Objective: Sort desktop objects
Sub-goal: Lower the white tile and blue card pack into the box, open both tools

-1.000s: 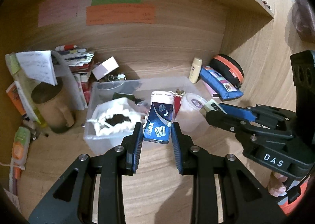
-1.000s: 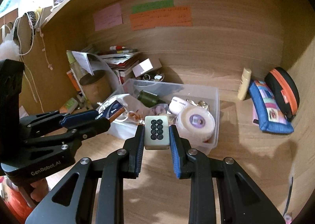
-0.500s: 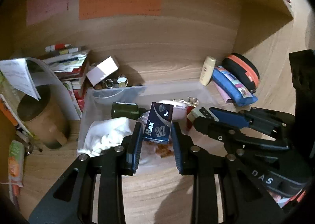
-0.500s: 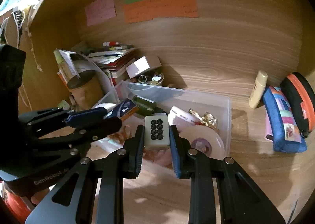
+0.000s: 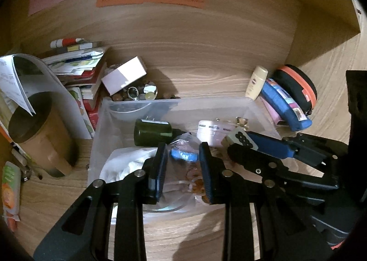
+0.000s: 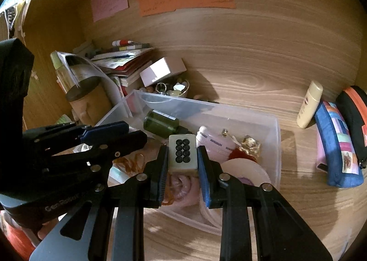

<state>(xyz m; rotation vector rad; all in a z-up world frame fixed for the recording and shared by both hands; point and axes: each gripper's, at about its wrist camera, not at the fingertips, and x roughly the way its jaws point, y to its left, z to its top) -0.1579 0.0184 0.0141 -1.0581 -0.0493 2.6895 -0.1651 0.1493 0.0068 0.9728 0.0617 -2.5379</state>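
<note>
The right gripper point(image 6: 182, 157) is pinching a white dotted mahjong tile point(image 6: 182, 154) above the clear plastic bin point(image 6: 276, 141); the left gripper point(image 5: 182, 161) is hanging spread, empty, a blue packet point(image 5: 184, 155) probably lying beneath. Tile undeposited; desk clutter remaining.

The left claw point(image 5: 183, 164) has its fingers parted with nothing gripped between the pads. The right claw point(image 6: 182, 157) is closed, its pads pressed on both sides of what it carries. The two claws hang close together, side by side, angled downward.
</note>
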